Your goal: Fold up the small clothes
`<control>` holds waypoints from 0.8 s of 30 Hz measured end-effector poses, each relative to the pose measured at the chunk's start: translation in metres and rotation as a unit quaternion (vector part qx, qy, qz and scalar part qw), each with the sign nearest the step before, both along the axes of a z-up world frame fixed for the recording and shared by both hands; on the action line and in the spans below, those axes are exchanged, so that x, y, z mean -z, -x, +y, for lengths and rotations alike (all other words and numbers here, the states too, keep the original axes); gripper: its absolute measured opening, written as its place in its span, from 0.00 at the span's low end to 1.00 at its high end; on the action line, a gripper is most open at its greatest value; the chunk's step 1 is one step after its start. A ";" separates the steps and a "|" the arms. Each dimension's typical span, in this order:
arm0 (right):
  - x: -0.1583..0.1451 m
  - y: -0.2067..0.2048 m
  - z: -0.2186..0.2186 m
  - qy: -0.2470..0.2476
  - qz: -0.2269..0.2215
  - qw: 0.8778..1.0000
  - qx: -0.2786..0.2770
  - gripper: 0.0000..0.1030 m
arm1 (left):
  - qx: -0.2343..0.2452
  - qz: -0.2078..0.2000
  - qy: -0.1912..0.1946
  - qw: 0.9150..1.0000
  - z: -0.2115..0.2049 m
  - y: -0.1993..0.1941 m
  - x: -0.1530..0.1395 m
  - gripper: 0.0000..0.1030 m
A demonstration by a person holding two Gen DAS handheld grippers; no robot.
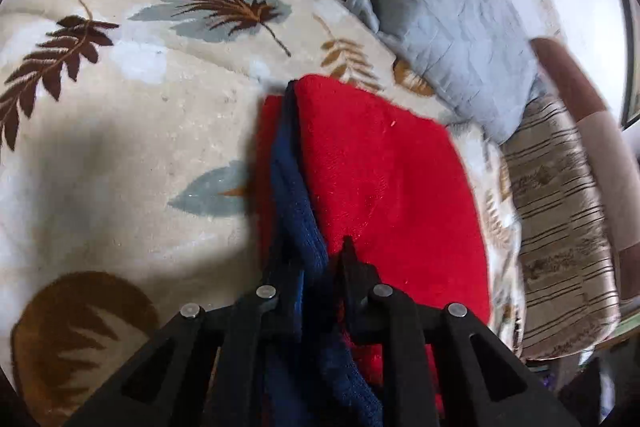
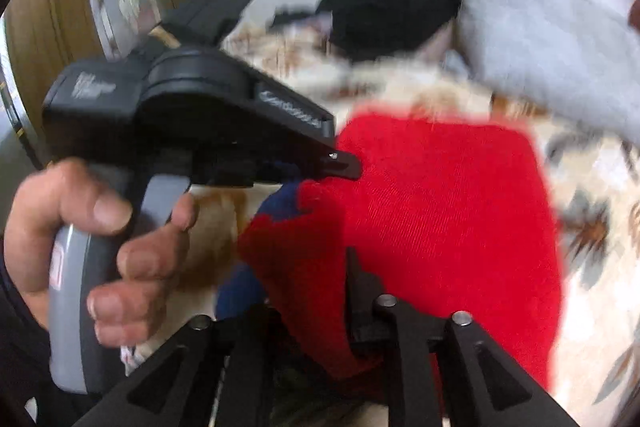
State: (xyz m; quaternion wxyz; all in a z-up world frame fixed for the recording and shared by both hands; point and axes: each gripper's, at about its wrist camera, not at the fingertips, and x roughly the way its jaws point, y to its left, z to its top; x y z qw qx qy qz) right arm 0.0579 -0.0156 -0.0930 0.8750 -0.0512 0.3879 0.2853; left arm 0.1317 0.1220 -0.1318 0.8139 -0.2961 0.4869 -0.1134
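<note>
Garment first: the red fleece garment with navy blue trim lies folded over on the cream leaf-print blanket, navy edge running down its left side, a grey quilted pillow well behind it. Your left gripper is clamped on that navy edge; cloth sits pinched between the narrow jaws. Your right gripper has red cloth between its fingers near the front corner, but that view is blurred and I cannot tell whether the pads still press or have let go. Step in hand looks like mid-fold, both tools at the near edge. Next move calls for lifting the near edge evenly and carrying it over without dragging the layers apart.
</note>
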 end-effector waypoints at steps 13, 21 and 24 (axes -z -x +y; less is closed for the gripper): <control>-0.025 0.054 -0.094 -0.126 0.009 0.990 0.057 0.70 | -0.041 -0.008 -0.063 0.997 0.007 0.026 -0.034 0.23; -0.016 0.047 -0.155 -0.185 0.043 0.974 0.124 0.70 | -0.016 0.002 -0.135 0.991 -0.025 0.055 -0.024 0.41; -0.012 0.042 -0.170 -0.214 0.070 0.966 0.129 0.70 | -0.051 0.000 -0.122 0.991 -0.015 0.065 -0.024 0.49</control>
